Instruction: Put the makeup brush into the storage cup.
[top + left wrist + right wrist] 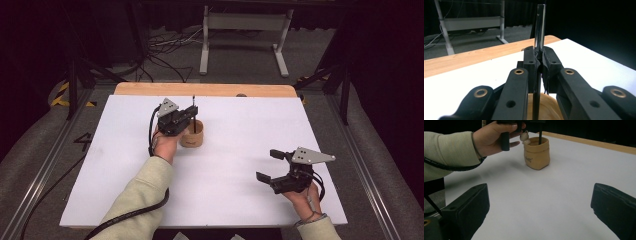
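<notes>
High view: I see my left tongs (193, 113) over the far middle of the white bench (100, 165), jaws clamped on a thin black rod (194, 102). The rod stands upright, its top rising above the tongs and its lower part going down into a small tan pouch (192, 138) that sits directly under and just in front of them. My right tongs (270, 165) hover near the front right of the bench, well apart from the pouch, jaws spread wide with nothing between them. Each tongs carries a grey three-cornered plate on top.

Left gripper view: the left tongs (539, 58) are pressed tight on the black rod (540, 30), which runs straight up between the tips, glossy above the grip. Below the jaws I see the rim of the tan pouch (550, 106), the rod passing down into it. A wooden strip (461, 60) edges the bench beyond the tongs.

Right gripper view: the right tongs (540, 202) stand wide open, bare white bench (544, 195) between the two pads. Ahead of them, well away, the tan pouch (536, 155) stands upright with the rod (540, 138) in it. My left hand (494, 138) holds its tongs just above the pouch. A small pale item shows at the pouch rim; I cannot tell what it is.
</notes>
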Demonstrator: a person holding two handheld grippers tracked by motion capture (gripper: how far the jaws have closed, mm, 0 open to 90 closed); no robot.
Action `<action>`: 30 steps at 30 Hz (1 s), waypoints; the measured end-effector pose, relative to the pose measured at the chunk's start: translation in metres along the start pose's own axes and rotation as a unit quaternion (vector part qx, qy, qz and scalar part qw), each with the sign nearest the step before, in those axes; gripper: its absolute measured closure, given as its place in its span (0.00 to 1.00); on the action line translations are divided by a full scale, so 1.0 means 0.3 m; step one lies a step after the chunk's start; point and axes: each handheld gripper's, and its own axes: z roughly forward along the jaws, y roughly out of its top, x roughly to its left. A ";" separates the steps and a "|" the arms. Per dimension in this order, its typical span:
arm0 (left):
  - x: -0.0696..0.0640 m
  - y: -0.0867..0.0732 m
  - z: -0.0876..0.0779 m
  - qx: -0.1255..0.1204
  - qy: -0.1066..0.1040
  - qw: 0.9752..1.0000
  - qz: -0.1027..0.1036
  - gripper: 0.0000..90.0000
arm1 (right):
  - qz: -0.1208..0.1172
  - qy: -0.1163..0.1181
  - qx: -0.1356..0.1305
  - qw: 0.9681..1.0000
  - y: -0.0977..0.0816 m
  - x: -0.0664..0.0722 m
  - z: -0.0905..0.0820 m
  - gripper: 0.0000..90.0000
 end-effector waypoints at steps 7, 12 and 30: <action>-0.009 0.010 -0.014 0.005 -0.012 1.000 -0.003 0.76 | -0.001 0.002 -0.001 1.000 0.006 -0.001 0.005 0.03; -0.015 0.040 -0.053 0.001 -0.030 0.999 -0.022 0.35 | -0.002 0.005 -0.006 1.000 0.016 -0.007 0.016 0.02; -0.059 0.090 -0.314 -0.019 -0.071 0.997 0.034 0.07 | -0.012 0.004 -0.015 1.000 0.060 -0.051 0.057 0.01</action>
